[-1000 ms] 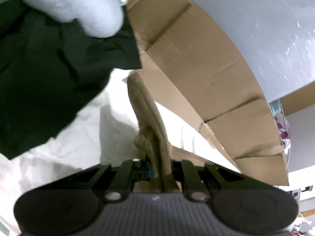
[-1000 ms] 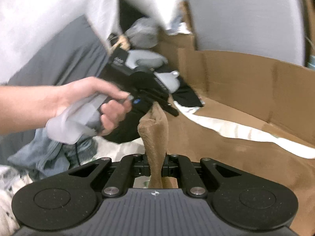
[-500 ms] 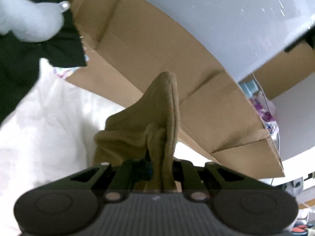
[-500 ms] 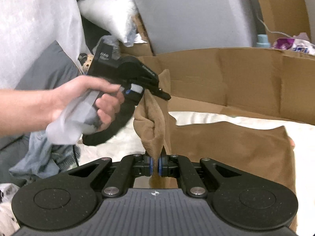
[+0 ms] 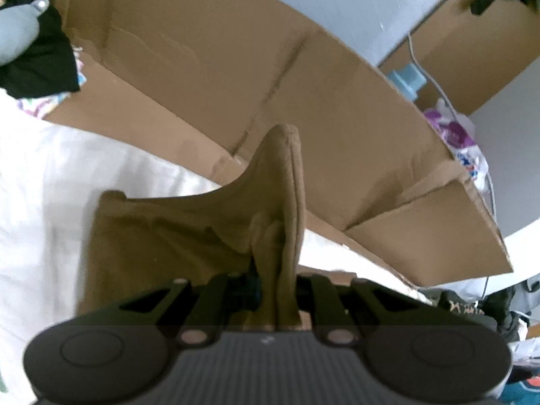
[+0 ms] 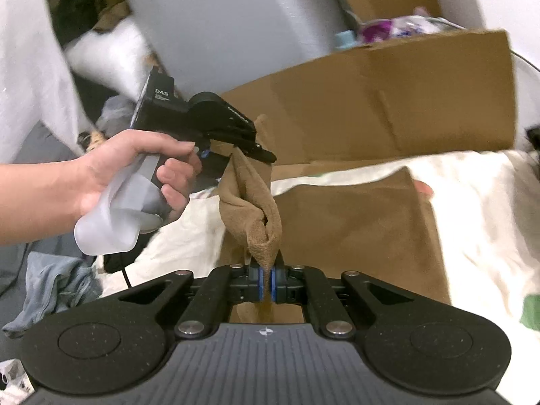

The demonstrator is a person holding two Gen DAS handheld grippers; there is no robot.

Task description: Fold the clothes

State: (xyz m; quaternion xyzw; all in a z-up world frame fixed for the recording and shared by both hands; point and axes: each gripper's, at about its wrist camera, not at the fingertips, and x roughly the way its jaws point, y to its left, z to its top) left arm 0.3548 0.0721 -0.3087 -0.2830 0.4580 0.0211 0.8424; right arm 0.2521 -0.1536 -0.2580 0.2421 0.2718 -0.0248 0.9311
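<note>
Both tongs were clamped on one edge of the brown cloth (image 6: pixel 357 236): the right tongs (image 6: pixel 266 281) pinched a thin corner between blue pads, the left tongs (image 6: pixel 260 150) bit a thick bunch a little way along. The rest of the cloth lay spread on the white bedding (image 6: pixel 472 209), in front of the cardboard (image 6: pixel 388 101). The slack between the grips sagged and twisted. Judged risks: the thin right-hand corner could slip out under tension; the twisted edge could set a crooked, wrinkled fold; dragging could rumple the spread part.
</note>
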